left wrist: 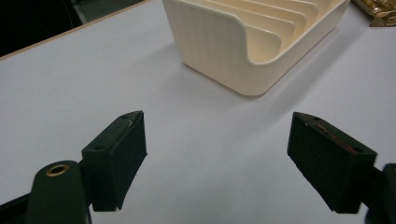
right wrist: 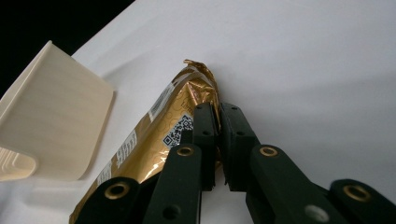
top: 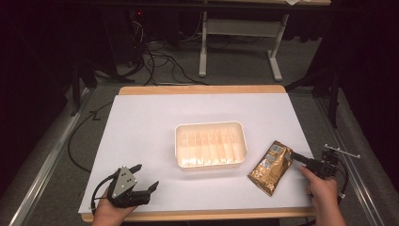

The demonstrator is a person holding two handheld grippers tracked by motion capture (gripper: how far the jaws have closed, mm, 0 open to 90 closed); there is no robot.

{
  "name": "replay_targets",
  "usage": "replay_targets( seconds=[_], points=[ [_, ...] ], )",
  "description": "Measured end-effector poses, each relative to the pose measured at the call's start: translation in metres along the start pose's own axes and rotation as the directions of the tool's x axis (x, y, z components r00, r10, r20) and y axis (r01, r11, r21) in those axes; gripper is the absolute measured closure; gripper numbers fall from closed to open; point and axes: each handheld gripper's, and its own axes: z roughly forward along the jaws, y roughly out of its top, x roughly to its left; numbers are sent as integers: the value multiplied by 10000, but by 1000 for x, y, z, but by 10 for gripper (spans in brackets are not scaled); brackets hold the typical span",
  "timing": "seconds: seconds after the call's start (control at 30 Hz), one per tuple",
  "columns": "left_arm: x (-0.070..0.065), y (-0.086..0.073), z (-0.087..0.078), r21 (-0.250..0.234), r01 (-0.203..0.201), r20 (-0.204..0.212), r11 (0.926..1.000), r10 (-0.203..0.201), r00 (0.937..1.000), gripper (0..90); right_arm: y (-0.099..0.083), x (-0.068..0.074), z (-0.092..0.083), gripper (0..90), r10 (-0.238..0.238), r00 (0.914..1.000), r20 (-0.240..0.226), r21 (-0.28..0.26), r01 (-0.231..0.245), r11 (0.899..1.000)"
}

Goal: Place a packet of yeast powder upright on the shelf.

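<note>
The right claw [right wrist: 218, 140] pinches the gold pouch's [top: 272, 167] edge.

Glossy gold foil pouch [top: 272, 166]; matt cream ribbed plastic tray [top: 210, 161].

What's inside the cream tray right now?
The cream tray holds nothing visible beyond its own row of upright dividers. The slot floors near the front wall are hidden by that wall. The gold pouch lies outside it on the table, pinched by the right gripper.

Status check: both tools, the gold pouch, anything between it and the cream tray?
Right tool shut on gold pouch edge. Left tool open, holding nothing. Pouch flat on table, right of cream tray. Nothing between them.
</note>
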Motion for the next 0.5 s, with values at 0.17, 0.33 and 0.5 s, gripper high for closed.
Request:
replay_targets(
  seconds=[0.17,0.33,0.5],
  points=[
    [0,1,-1,-38,-36,-14,10000,35,10000,201,1,10,-7,900,-407,9992,-49,-275,406,9988],
    [1,1,-3,-106,-37,-56,9999,36,10000,201,0,21,-15,900,-821,9964,-200,-568,808,9951],
    [2,1,-4,-126,-22,-56,9999,22,10000,201,0,29,-21,900,-1089,9935,-316,-819,1060,9910]
  ],
)
